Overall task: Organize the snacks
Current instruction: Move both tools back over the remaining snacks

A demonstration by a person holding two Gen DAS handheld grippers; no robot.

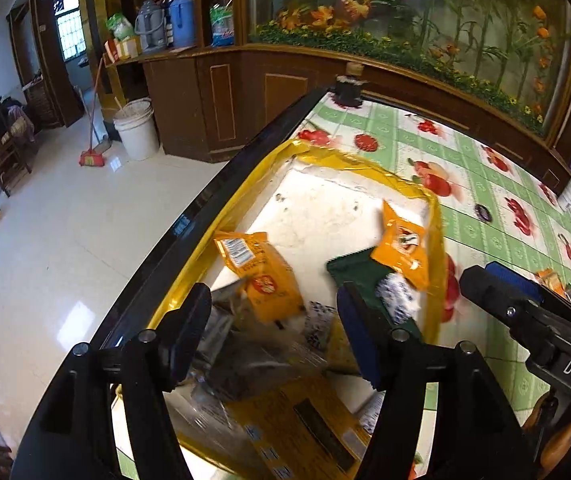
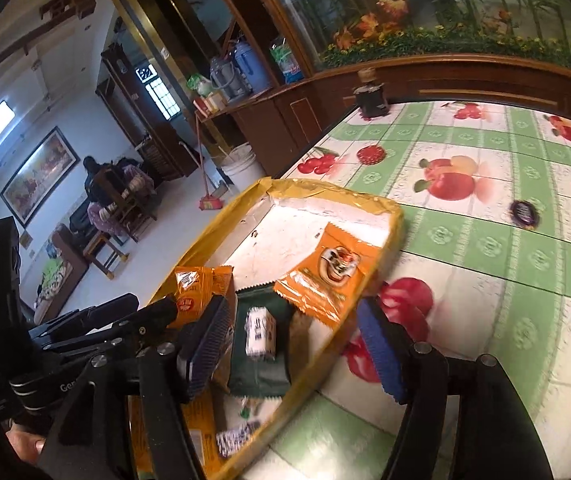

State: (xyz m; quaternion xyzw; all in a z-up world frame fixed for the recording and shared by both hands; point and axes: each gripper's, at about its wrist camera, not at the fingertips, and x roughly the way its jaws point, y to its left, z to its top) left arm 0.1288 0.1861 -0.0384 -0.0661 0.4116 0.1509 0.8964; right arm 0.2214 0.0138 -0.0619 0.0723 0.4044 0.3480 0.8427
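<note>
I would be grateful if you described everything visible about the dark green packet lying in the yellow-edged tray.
The dark green packet looks like a flat foil or plastic snack pouch with a serrated end seam. It lies flat on the white floor of the yellow-edged tray, near the tray's right side. An orange packet overlaps its far corner, and a small white wrapped item with blue print rests on top. It appears sealed; no printing is legible. Neither gripper touches it.

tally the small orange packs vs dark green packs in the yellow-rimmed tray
small orange packs: 2
dark green packs: 1
total: 3
</note>
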